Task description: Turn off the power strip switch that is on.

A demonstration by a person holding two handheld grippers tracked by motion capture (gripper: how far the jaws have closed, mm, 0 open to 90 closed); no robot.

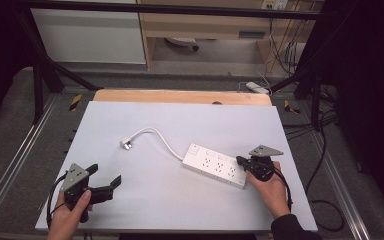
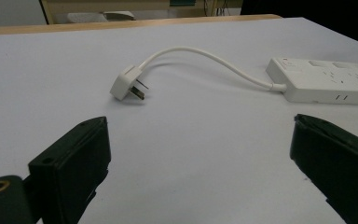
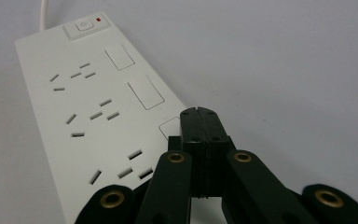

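The left gripper [image 1: 105,181] lay nearest, held in a hand [image 1: 70,212] at the surface's front left corner, its jaws spread wide with nothing between them. In the left gripper view the two black jaws stood well apart over bare surface [image 2: 191,154], aimed toward the plug [image 2: 129,84] and strip [image 2: 326,80].

The right gripper [image 1: 240,160], held in the other hand [image 1: 274,190] near the front right corner, had its jaws pressed together, holding nothing. In the right gripper view the shut tips [image 3: 200,116] sat over the near end of the strip [image 3: 74,107], by its third small cover; whether they touched it I could not tell.

The strip [image 1: 215,165] lay flat, right of centre, running diagonally toward the front right corner, switch end away from the gripper. Its cord [image 1: 162,137] curved toward the middle of the surface [image 1: 180,115], ending in the plug [image 1: 126,144], which lay well apart from both grippers.
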